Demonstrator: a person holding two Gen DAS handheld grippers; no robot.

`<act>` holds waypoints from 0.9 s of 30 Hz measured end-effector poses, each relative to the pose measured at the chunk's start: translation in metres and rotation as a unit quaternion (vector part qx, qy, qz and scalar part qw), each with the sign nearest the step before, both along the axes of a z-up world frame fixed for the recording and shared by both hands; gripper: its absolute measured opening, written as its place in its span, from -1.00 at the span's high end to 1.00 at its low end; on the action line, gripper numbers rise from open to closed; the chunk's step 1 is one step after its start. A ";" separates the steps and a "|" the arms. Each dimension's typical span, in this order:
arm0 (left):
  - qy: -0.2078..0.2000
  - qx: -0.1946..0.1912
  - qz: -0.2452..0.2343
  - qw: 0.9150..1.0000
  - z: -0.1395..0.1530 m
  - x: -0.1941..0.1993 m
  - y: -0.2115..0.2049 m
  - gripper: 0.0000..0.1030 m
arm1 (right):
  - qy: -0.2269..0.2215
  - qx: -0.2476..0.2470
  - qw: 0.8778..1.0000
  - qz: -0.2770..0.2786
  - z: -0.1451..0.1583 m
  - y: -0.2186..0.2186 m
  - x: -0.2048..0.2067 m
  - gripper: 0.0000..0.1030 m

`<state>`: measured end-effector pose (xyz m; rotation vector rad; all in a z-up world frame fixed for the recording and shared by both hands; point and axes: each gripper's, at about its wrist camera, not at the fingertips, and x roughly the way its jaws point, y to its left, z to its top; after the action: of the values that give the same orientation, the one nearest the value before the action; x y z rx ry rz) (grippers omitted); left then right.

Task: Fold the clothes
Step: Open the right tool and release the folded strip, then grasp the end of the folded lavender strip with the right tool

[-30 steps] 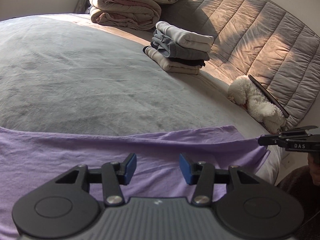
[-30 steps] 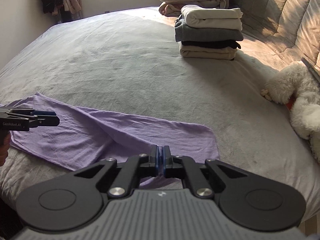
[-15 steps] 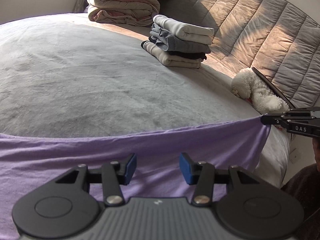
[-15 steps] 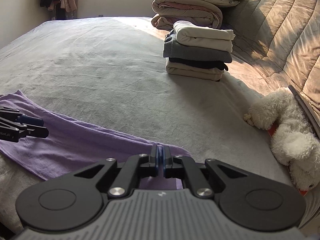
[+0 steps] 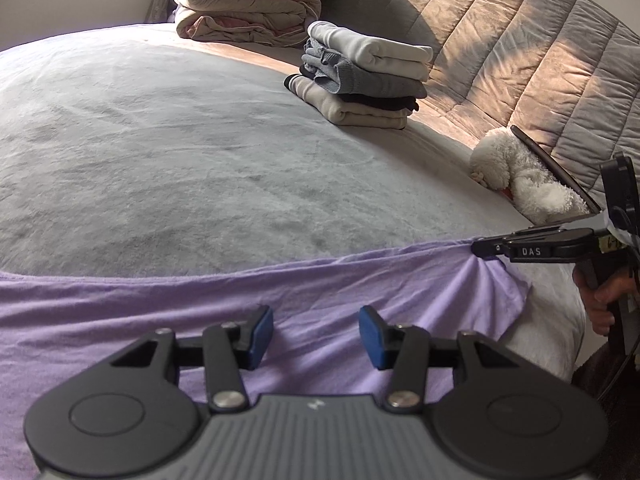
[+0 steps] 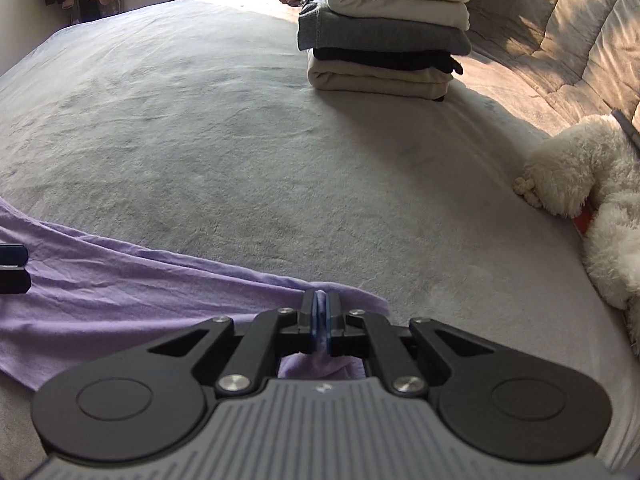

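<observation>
The thin lilac cotton garment [image 5: 280, 300] lies spread in a long band across the near part of the grey plush bed cover [image 5: 160, 160], directly under and ahead of both tools. Its far hem runs as a slightly wavy line from the left edge of the left wrist view across to the right tool [image 5: 478, 249], where the cloth gathers into radiating creases at a pinched corner. The right tool [image 6: 320, 316] has its blue pads pressed together on that bunched corner, a fold of lilac fabric showing between and below them; a hand [image 5: 600, 300] grips its handle. The left tool [image 5: 316, 334] stands about half open above the garment, its blue pads [image 5: 260, 334] apart, with cloth visible in the gap but nothing clamped.

Ahead of both tools, beyond the hem, the bed cover stretches wide and bare. Further ahead and to the right sits a stack of folded clothes [image 6: 384, 36], cream on top, then grey, black and beige. Behind it lie rolled beige-and-pink quilts [image 5: 248, 8]. To the right of the tools a white fluffy plush toy [image 6: 592, 188] rests at the bed's edge against the quilted grey-brown headboard [image 5: 520, 60], with a dark flat slab [image 5: 556, 172] leaning along it. The garment's right corner hangs near the mattress edge.
</observation>
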<state>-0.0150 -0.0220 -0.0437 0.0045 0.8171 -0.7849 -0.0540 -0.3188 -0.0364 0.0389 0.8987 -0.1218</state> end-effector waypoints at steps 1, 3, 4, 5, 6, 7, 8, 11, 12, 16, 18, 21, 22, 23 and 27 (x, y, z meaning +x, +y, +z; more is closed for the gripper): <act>-0.001 0.001 0.000 1.000 0.000 0.000 0.000 0.07 | -0.004 0.021 1.000 -0.006 0.002 -0.005 0.000 0.84; -0.001 0.000 0.000 1.000 0.001 0.000 0.001 0.07 | -0.009 0.072 0.997 -0.024 0.007 -0.018 -0.002 0.70; 0.000 -0.002 0.000 1.000 0.002 0.001 0.001 0.07 | -0.013 0.095 0.995 -0.032 0.010 -0.025 -0.004 0.70; 0.001 -0.004 -0.001 1.000 0.002 0.001 0.001 0.06 | -0.015 0.111 0.993 -0.039 0.014 -0.030 -0.007 0.70; 0.001 -0.004 -0.001 1.000 0.002 0.001 0.001 0.06 | -0.016 0.119 0.992 -0.044 0.017 -0.034 -0.011 0.70; 0.001 -0.005 -0.002 1.000 0.003 0.001 0.001 0.06 | -0.016 0.124 0.991 -0.049 0.019 -0.038 -0.014 0.70; 0.000 -0.005 -0.002 1.000 0.003 0.001 0.000 0.06 | -0.013 0.126 0.991 -0.051 0.020 -0.041 -0.018 0.70; 0.000 -0.005 -0.003 1.000 0.003 0.000 -0.002 0.06 | -0.006 0.130 0.990 -0.049 0.019 -0.044 -0.030 0.68; 0.000 -0.005 -0.003 1.000 0.003 0.000 -0.002 0.06 | -0.003 0.130 0.990 -0.047 0.017 -0.044 -0.032 0.65; -0.002 -0.001 -0.006 1.000 0.003 -0.002 -0.004 0.06 | 0.002 0.115 0.993 -0.034 0.008 -0.037 -0.035 0.33; -0.003 0.002 -0.008 1.000 0.003 -0.003 -0.004 0.06 | 0.000 0.096 0.995 -0.024 0.006 -0.029 -0.036 0.33; -0.004 0.003 -0.008 1.000 0.004 -0.003 -0.004 0.06 | 0.000 0.031 1.000 0.002 0.004 -0.012 -0.037 0.33; -0.003 0.002 -0.008 1.000 0.004 -0.002 -0.004 0.06 | 0.001 0.014 1.000 0.008 0.004 -0.007 -0.037 0.33; -0.002 0.000 -0.009 1.000 0.004 -0.002 -0.004 0.06 | 0.003 0.004 1.000 0.012 0.003 -0.004 -0.039 0.34; 0.006 -0.018 -0.020 1.000 0.011 -0.002 -0.006 0.07 | 0.009 -0.020 1.000 0.015 0.003 0.003 -0.046 0.42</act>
<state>-0.0171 -0.0282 -0.0322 -0.0149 0.8161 -0.8380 -0.1003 -0.3159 -0.0338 -0.0134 0.9132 -0.1127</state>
